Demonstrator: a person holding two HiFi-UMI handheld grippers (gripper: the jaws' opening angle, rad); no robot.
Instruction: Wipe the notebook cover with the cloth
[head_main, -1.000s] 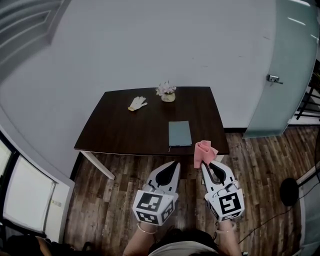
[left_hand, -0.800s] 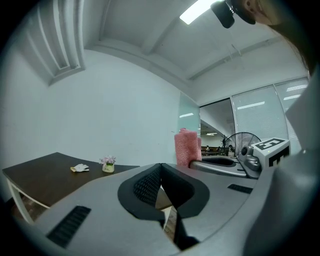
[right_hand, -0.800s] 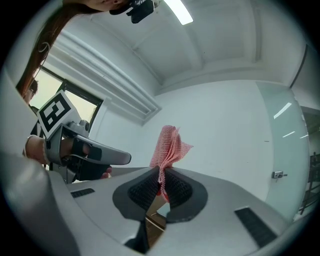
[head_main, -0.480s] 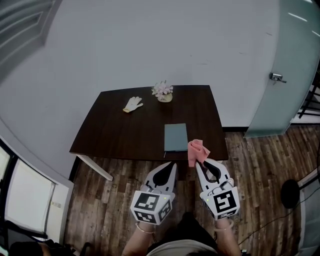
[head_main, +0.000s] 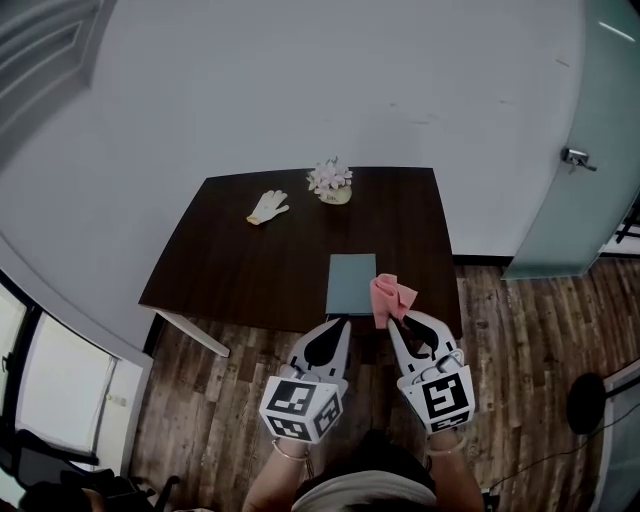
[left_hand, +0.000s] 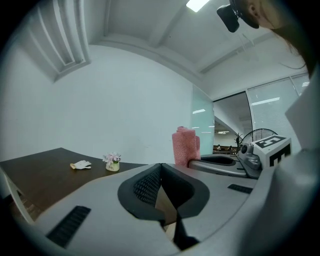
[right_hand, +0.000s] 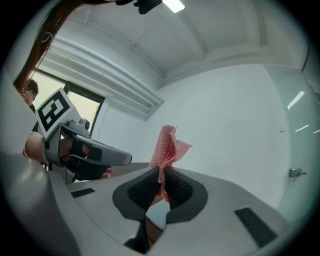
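Our right hand-held gripper (right_hand: 161, 175) is closed on the pink cloth (right_hand: 167, 147). Its two pads pinch the lower part and the rest of the cloth stands up loose above the tips. Our left hand-held gripper (left_hand: 160, 167) has its jaws together with nothing between them. In the head view both are held side by side, close together, with their tips at the near edge of the dark table (head_main: 250, 265).

The grey-green notebook (head_main: 352, 284) lies flat and closed on the table at 12 o'clock from the left hand-held gripper, close to the near edge and right of the middle. In the head view the cloth covers the notebook's near right corner; we cannot tell whether they touch.

The table is bare from the notebook out to 9 o'clock, and there is a narrower bare strip toward 3 o'clock before the right edge. Along the far edge a white glove (head_main: 270, 207) lies at 10 o'clock from the notebook and a small pot of flowers (head_main: 330, 182) stands at 11 o'clock, both well apart from it. Wooden floor (head_main: 220, 400) lies below us, and a pale door (head_main: 590, 180) stands off at 2 o'clock
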